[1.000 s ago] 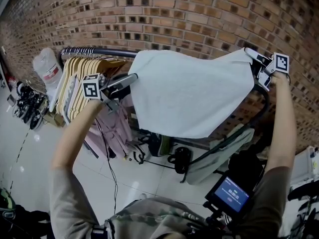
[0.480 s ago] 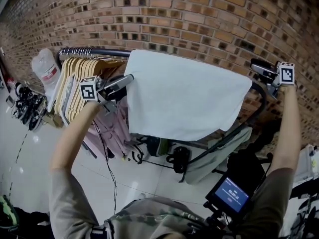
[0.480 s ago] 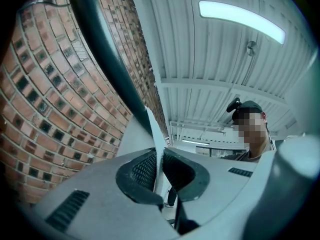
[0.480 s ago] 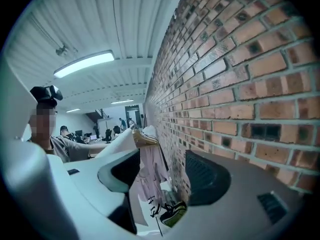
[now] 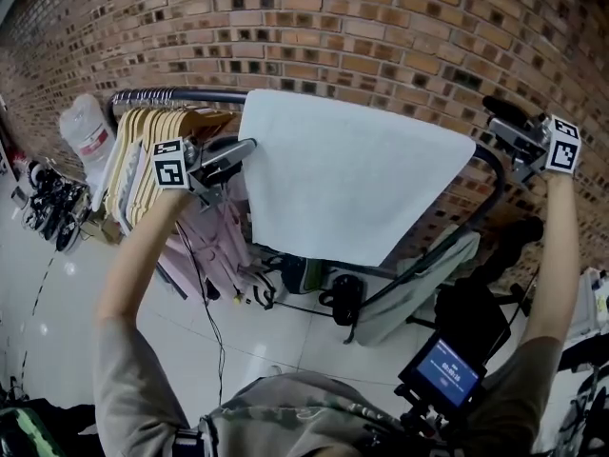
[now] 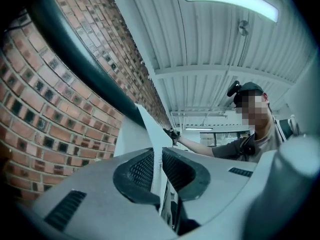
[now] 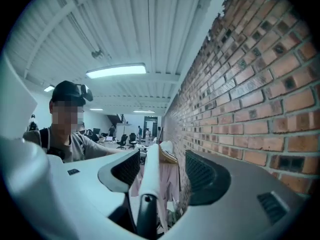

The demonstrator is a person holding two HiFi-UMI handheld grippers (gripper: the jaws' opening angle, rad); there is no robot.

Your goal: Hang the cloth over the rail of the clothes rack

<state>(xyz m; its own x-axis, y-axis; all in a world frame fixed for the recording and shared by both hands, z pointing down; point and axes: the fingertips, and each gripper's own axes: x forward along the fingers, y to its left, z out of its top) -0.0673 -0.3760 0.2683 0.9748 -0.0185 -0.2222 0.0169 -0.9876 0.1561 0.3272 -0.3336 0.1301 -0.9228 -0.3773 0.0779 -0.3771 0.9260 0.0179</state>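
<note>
Hanging over the dark metal rack rail [image 5: 214, 96], the pale rectangular cloth [image 5: 352, 174] looks nearly placed. The left hand-held gripper [image 5: 251, 148] pinches its edge; the right hand-held gripper [image 5: 495, 112] is spread, empty. Releasing remains.

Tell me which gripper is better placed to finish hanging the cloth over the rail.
Left, probably. The left gripper has its jaws shut on the edge of the cloth by the rail; the right gripper is open and holds nothing.
</note>
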